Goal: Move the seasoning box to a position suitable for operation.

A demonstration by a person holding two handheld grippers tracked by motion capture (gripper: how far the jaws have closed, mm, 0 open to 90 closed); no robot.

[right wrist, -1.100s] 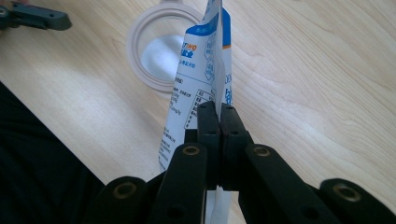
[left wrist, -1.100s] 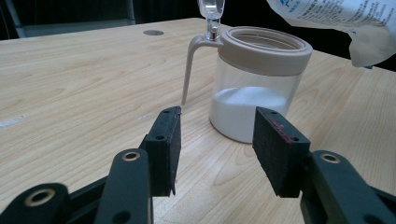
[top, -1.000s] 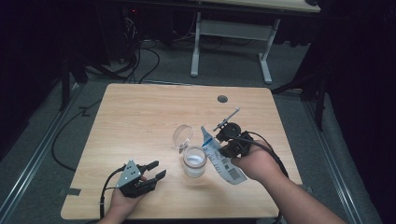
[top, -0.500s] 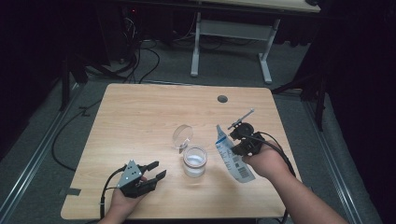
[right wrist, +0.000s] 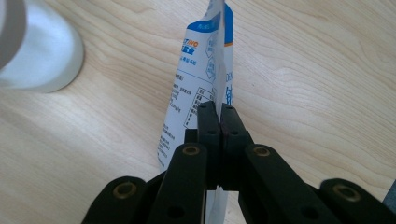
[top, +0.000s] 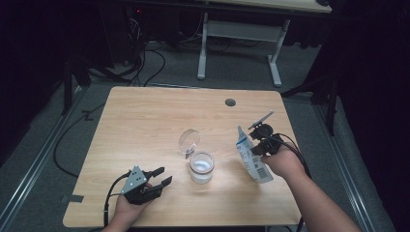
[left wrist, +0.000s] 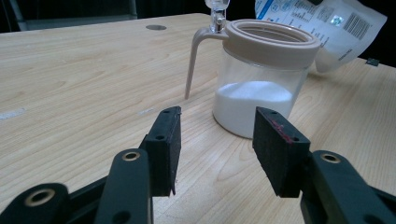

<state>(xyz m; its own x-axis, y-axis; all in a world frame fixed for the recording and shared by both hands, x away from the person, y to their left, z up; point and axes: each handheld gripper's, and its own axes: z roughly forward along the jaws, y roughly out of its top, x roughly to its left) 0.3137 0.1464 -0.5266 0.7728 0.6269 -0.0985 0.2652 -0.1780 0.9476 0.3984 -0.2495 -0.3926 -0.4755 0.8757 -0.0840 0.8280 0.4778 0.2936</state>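
Left gripper (top: 157,180): rests low on the near left of the bench (top: 145,116); jaws spread, nothing between them, touching nothing.
Left gripper view: the two black pads (left wrist: 166,145) frame bare wood; the jar (left wrist: 261,79) stands just ahead and slightly right of the gap.
Jar (top: 201,166): clear, upright near the bench's middle, roughly a third full of white powder; its hinged lid (top: 189,140) stands flipped open behind it.
Pouch (top: 253,155): white and blue, right of the jar and apart from it; long axis tilted, top corner up and toward the jar, lower end near the bench.
Right gripper (right wrist: 218,119): jaws pressed together, pinching the pouch's flat edge, as the right gripper view shows.
Deciding relation: the jar mouth lies left of the pouch's top corner, and the right hand (top: 285,162) carries the pouch; the left gripper is the nearer free one to the jar.
Judged step: pouch being brought clear of the jar or set down; the lid is not yet closed.
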